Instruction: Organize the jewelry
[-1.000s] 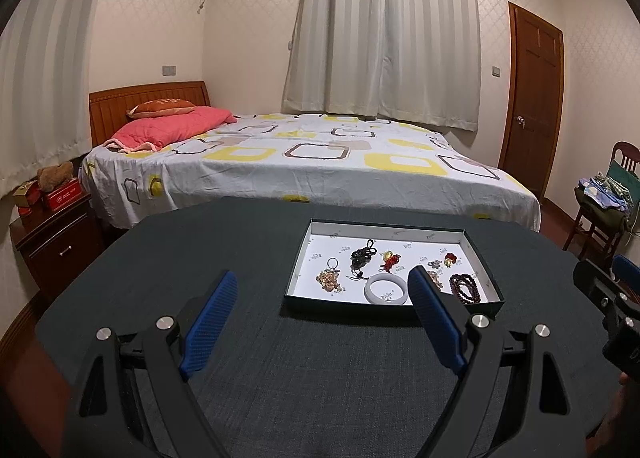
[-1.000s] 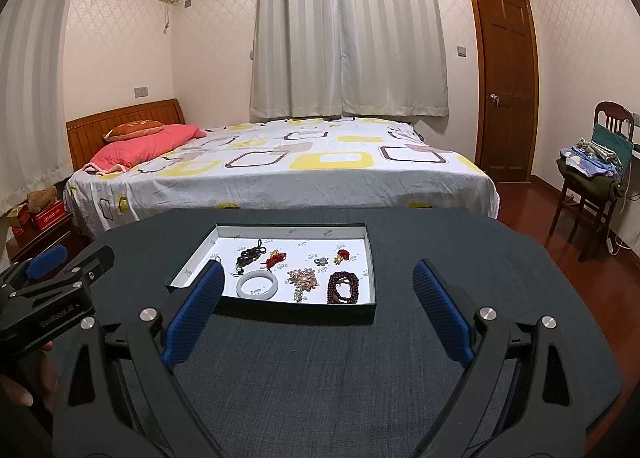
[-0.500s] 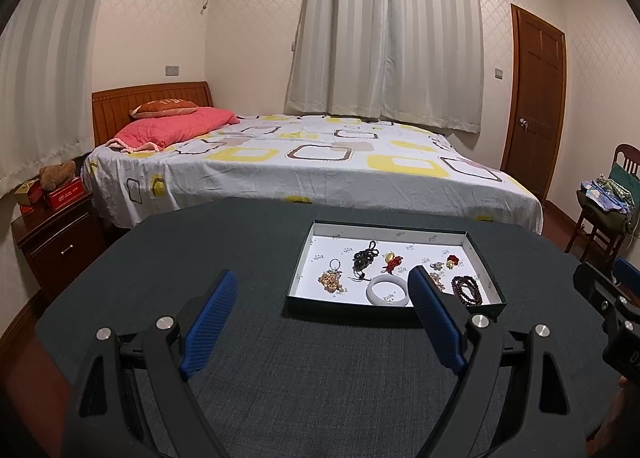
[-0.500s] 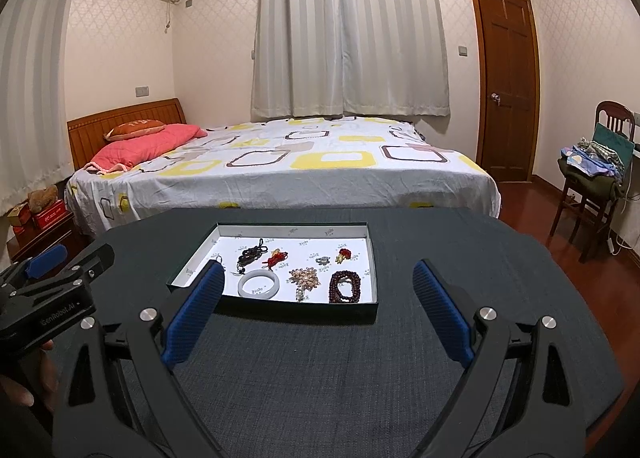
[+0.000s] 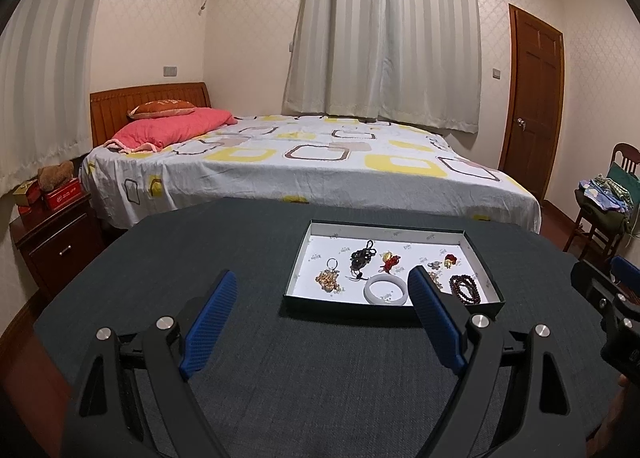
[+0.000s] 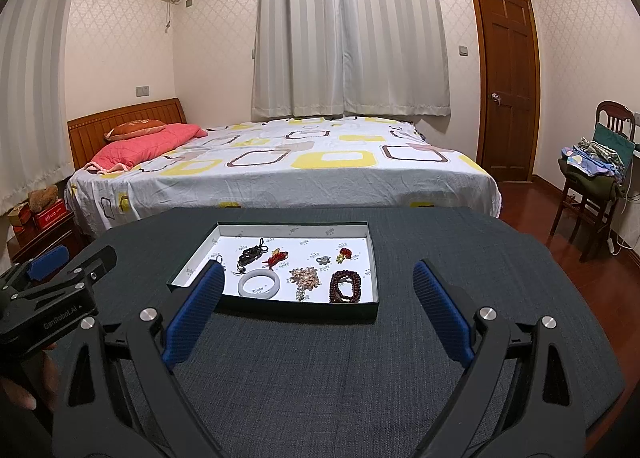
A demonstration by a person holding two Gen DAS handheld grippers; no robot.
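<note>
A shallow dark box with a white lining [image 5: 490,280] [image 6: 370,250] sits on the dark cloth table. It holds several jewelry pieces: a white bangle [image 5: 387,289] [image 6: 258,284], a dark-red bead bracelet [image 5: 464,288] [image 6: 346,286], a black cord piece [image 5: 362,254] [image 6: 250,254], a red knot charm [image 5: 390,262] [image 6: 276,258], a gold cluster [image 5: 328,280] and a pearl brooch [image 6: 306,278]. My left gripper [image 5: 322,298] is open and empty, short of the box. My right gripper [image 6: 318,286] is open and empty, just before the box's near edge.
The dark table [image 5: 300,378] [image 6: 320,370] fills the foreground. Behind it stands a bed [image 5: 300,161] [image 6: 280,161]. A nightstand [image 5: 52,234] is at the left, a chair with clothes [image 6: 596,173] at the right. The other gripper shows at each view's edge [image 5: 608,306] [image 6: 48,294].
Both views have risen and tilted slightly; the box sits a little lower and nearer. The jewelry has not moved.
</note>
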